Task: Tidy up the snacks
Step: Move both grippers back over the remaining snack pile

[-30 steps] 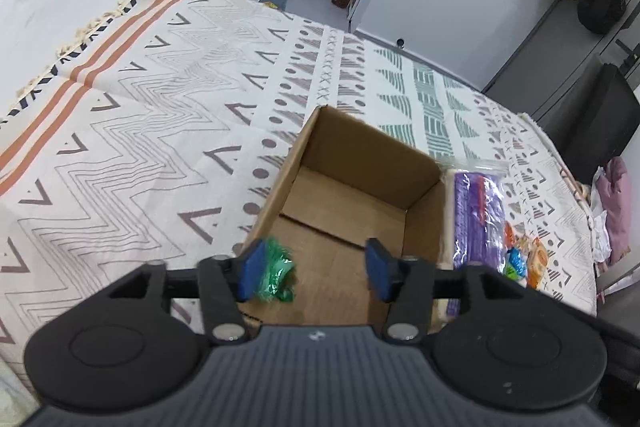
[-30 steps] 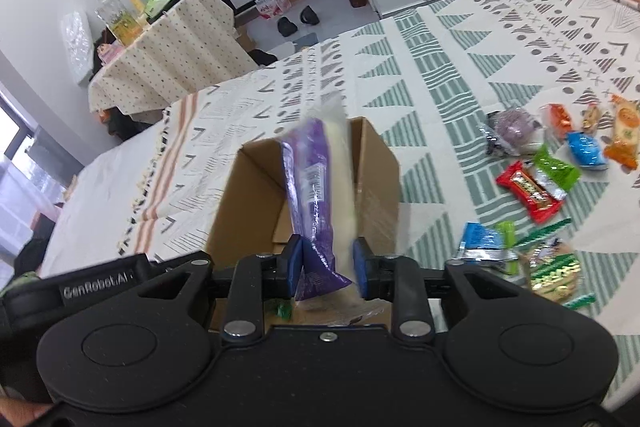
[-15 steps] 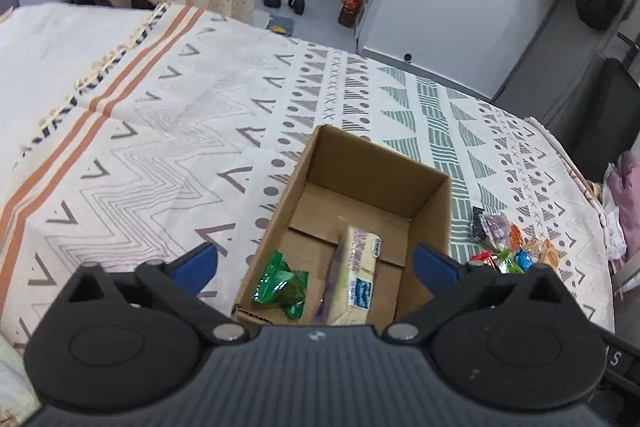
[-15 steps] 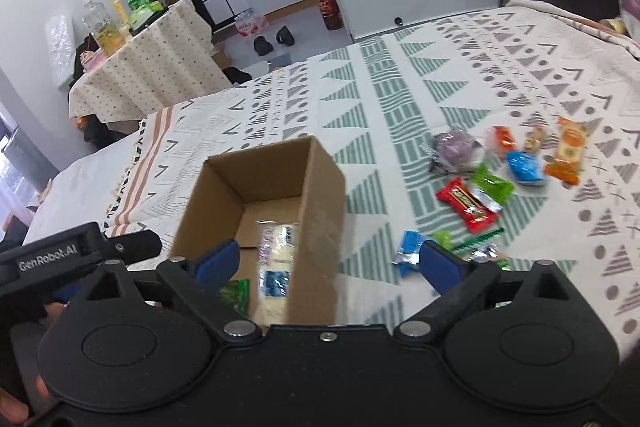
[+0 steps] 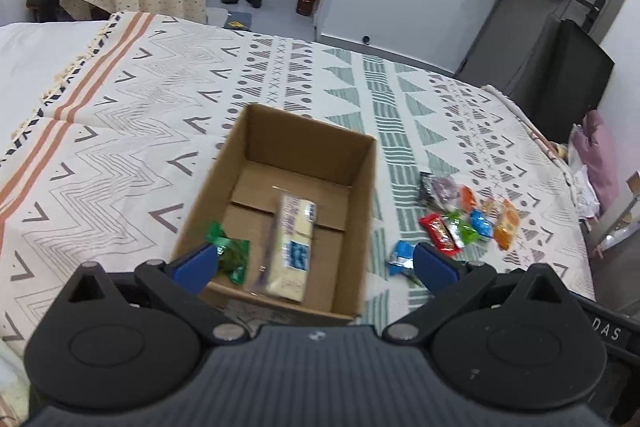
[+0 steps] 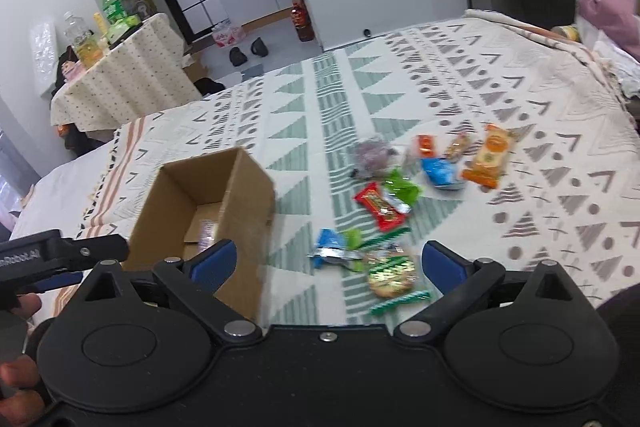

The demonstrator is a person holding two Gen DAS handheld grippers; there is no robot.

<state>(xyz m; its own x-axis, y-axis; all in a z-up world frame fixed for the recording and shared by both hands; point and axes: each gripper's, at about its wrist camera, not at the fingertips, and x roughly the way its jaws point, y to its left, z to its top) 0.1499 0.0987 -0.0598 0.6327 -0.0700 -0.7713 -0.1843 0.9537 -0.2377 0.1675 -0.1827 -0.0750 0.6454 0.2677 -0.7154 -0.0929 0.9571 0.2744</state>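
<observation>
The left gripper [image 5: 314, 263] stands with its jaws spread wide, the two blue pads [image 5: 192, 263] far apart and nothing caught between them; it tilts steeply downward. The right gripper [image 6: 326, 259] is likewise wide open and empty, its blue pads [image 6: 214, 259] splayed to either side, and it also angles downward. In the right wrist view the left gripper's black body juts in from the left edge, and below it part of a hand [image 6: 18, 355] wraps the handle, though the grip itself is mostly cut off, so probably only a few fingers show.
</observation>
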